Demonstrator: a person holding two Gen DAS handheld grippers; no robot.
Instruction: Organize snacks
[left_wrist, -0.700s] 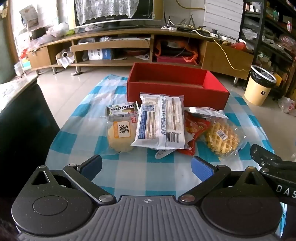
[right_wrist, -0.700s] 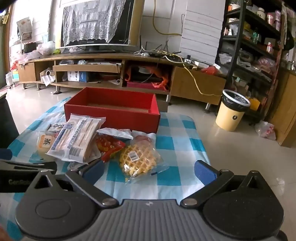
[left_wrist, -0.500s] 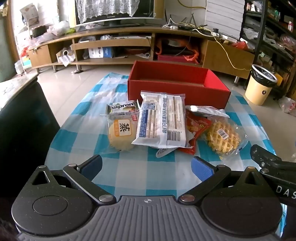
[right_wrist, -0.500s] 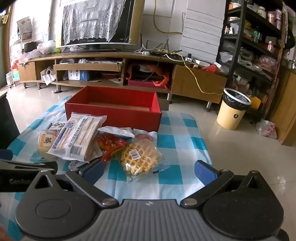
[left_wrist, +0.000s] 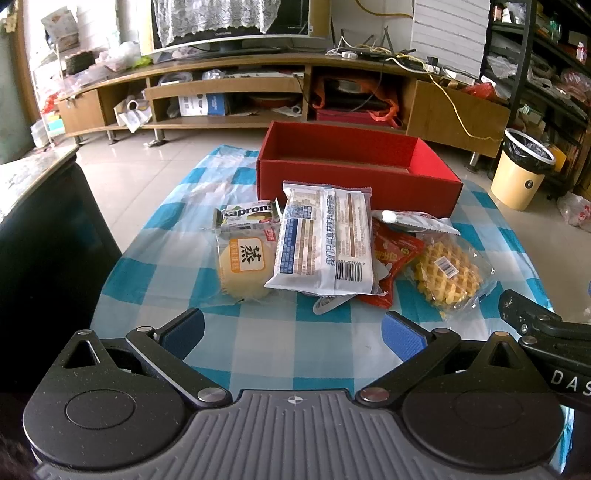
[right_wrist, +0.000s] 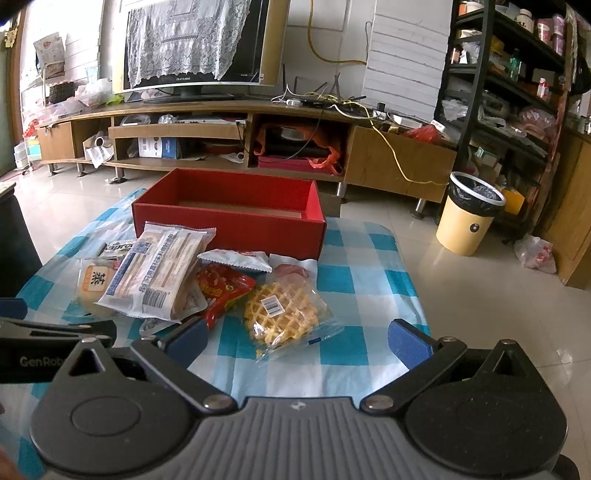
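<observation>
An open red box (left_wrist: 354, 177) (right_wrist: 229, 218) stands at the far side of a blue-checked table (left_wrist: 258, 350) (right_wrist: 365, 280). In front of it lies a pile of snacks: a large white packet (left_wrist: 325, 240) (right_wrist: 159, 273), a round yellow cake (left_wrist: 243, 266) (right_wrist: 92, 284), a small "Capron" packet (left_wrist: 247, 214), a red packet (left_wrist: 391, 258) (right_wrist: 221, 288), a small white packet (right_wrist: 234, 258) and a bagged waffle (left_wrist: 447, 273) (right_wrist: 284, 314). My left gripper (left_wrist: 291, 332) is open and empty, short of the pile. My right gripper (right_wrist: 295, 339) is open and empty, just short of the waffle.
A yellow bin (left_wrist: 521, 170) (right_wrist: 469, 214) stands on the floor to the right. A long TV cabinet (right_wrist: 221, 125) runs behind the table. A dark piece of furniture (left_wrist: 44, 236) borders the table's left edge. Black shelves (right_wrist: 517, 92) stand at the right.
Both gripper views have crept slightly nearer the snacks. The snacks and box have not moved. Both grippers stay open.
</observation>
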